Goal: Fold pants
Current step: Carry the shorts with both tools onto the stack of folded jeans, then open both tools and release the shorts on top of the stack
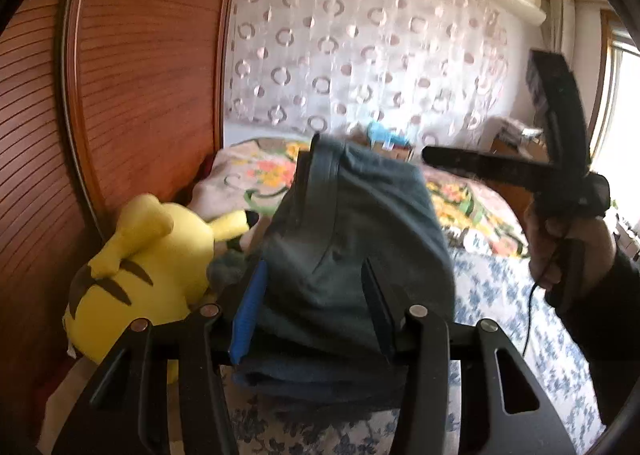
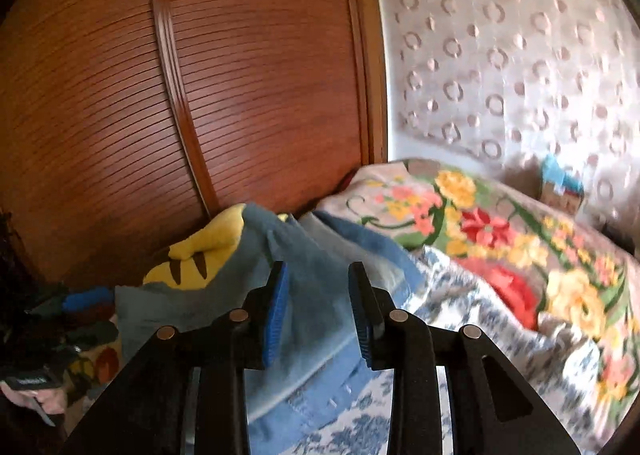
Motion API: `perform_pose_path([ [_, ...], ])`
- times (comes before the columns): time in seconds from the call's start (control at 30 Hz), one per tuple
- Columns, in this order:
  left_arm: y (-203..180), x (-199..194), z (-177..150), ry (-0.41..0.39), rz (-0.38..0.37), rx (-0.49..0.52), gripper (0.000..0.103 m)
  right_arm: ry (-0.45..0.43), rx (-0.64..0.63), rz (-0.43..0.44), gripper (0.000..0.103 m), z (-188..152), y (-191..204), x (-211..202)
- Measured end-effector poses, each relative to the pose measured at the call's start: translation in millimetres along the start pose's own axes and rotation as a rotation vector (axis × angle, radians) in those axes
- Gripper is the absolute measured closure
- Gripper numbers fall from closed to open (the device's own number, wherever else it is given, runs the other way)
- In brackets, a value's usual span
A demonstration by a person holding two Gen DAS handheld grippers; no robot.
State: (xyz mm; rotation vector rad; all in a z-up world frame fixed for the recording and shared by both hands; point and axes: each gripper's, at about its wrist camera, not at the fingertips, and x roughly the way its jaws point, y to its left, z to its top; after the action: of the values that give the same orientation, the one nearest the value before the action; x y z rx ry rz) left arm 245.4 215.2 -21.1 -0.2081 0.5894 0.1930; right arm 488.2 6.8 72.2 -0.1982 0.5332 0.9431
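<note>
Plainly, we were working on a bed [image 1: 500, 287] with a blue-flowered sheet, and the pants [image 1: 352, 255], folded into a thick dark teal bundle, sat on it near us, right in front of the left gripper [image 1: 316, 307]. We saw that bundle bulging between the left jaws, the blue pad [image 1: 248, 319] along its left flank and the dark finger on its right; whether the pads pressed the cloth or only flanked it we could not tell.

To the left of the pants lay a yellow plush [image 1: 148, 255], against the brown slatted wardrobe [image 1: 132, 75]. Farther off, a floral blanket [image 1: 256, 175] covered the bed below a circle-patterned curtain [image 1: 360, 55].

At the right of the left view, a hand [image 1: 568, 243] held the right gripper [image 1: 432, 156] up off the bed, clear of the pants.

From the right wrist, we saw its jaws [image 2: 318, 295] parted with nothing clamped; the pants [image 2: 304, 287] lay beyond and below them, blurred, with the plush [image 2: 204, 251] behind.
</note>
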Motion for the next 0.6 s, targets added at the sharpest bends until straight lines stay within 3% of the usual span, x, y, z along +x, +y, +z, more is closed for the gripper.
perform_pose_path([
  [0.2,4.7,13.8,-15.0,0.085,0.019,0.001,0.053,0.029,0.033,-0.006,0.071,3.1,-2.3,17.4],
  [0.4,6.7,17.0,-21.6,0.119,0.027,-0.013,0.053,0.060,0.092,-0.028,0.071,0.8,-18.5,49.7],
  [0.6,3.3,7.1,-20.0,0.113,0.047,0.000,0.053,0.028,0.122,-0.027,0.071,-2.9,-14.0,30.5],
])
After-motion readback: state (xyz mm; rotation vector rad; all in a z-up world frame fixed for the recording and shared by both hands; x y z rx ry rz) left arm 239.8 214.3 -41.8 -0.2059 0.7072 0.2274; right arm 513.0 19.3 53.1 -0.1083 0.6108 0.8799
